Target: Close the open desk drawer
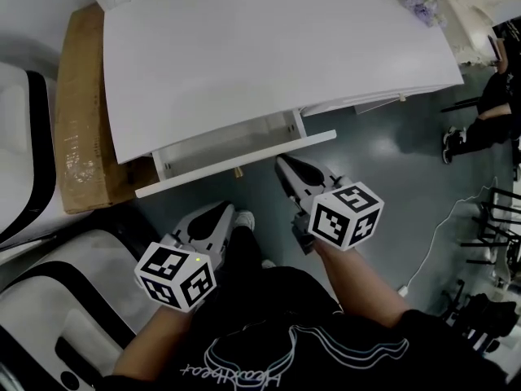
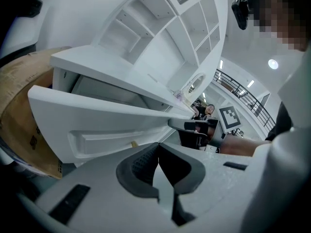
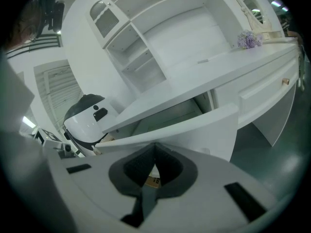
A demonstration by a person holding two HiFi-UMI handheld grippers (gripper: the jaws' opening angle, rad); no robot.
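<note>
The white desk (image 1: 269,47) has one drawer (image 1: 244,160) pulled out below its front edge, with a small brass knob (image 1: 238,172) on the drawer front. My right gripper (image 1: 283,164) is shut and empty, its tip just below the drawer front's right part. My left gripper (image 1: 228,210) is also shut and empty, lower and a short way back from the knob. In the left gripper view the drawer front (image 2: 107,125) fills the space ahead of the left gripper (image 2: 158,147). In the right gripper view the drawer (image 3: 194,125) stands close above the right gripper (image 3: 155,149).
A cardboard box (image 1: 81,112) leans at the desk's left side. A white chair with black trim (image 1: 49,300) is at the lower left. Purple flowers (image 1: 423,6) sit on the desk's far right. A second person (image 1: 488,112) sits at the right; a cable (image 1: 440,226) runs across the floor.
</note>
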